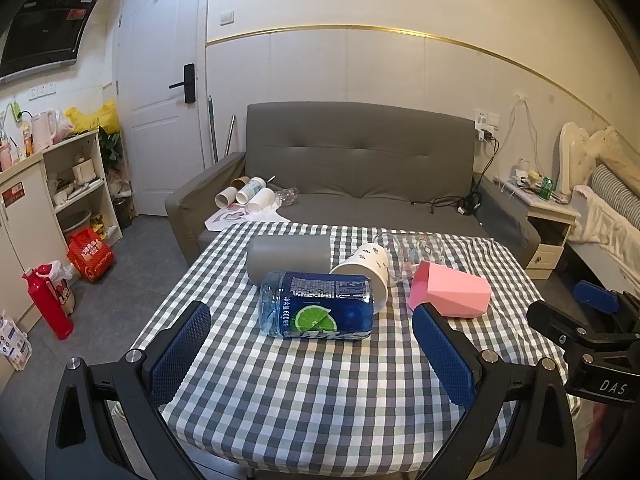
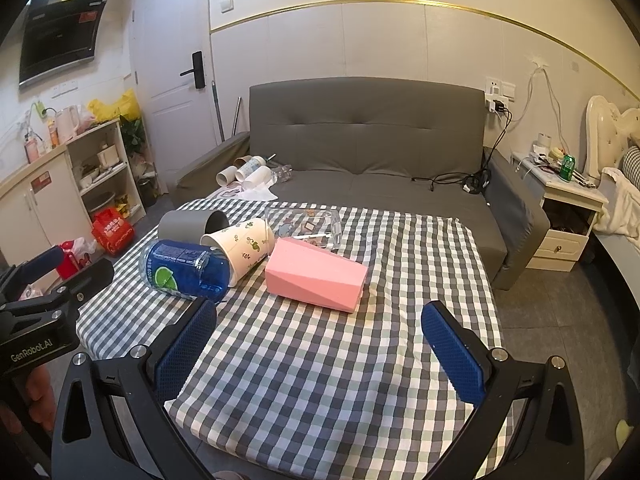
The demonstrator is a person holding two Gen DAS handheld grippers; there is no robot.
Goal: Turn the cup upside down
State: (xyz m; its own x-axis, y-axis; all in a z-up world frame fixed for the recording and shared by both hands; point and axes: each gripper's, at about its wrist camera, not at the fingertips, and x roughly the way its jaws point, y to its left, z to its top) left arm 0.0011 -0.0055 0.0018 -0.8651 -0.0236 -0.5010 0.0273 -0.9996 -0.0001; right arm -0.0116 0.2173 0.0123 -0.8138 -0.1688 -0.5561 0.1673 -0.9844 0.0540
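Several cups lie on their sides on the checked table (image 1: 320, 392): a grey cup (image 1: 288, 258), a blue cut-off bottle cup with a lime label (image 1: 320, 306), a white paper cup (image 1: 366, 272), a clear glass cup (image 1: 412, 252) and a pink faceted cup (image 1: 450, 294). They also show in the right wrist view: grey (image 2: 188, 226), blue (image 2: 184, 270), white (image 2: 244, 246), glass (image 2: 308, 228), pink (image 2: 316, 274). My left gripper (image 1: 316, 344) is open and empty in front of the blue cup. My right gripper (image 2: 320, 336) is open and empty in front of the pink cup.
A grey sofa (image 1: 360, 168) stands behind the table with paper cups and a bottle on its seat (image 1: 256, 196). A bedside cabinet (image 2: 568, 216) is at the right, shelves and cabinets (image 1: 76, 184) at the left. The table's near edge (image 2: 320, 456) is close below the grippers.
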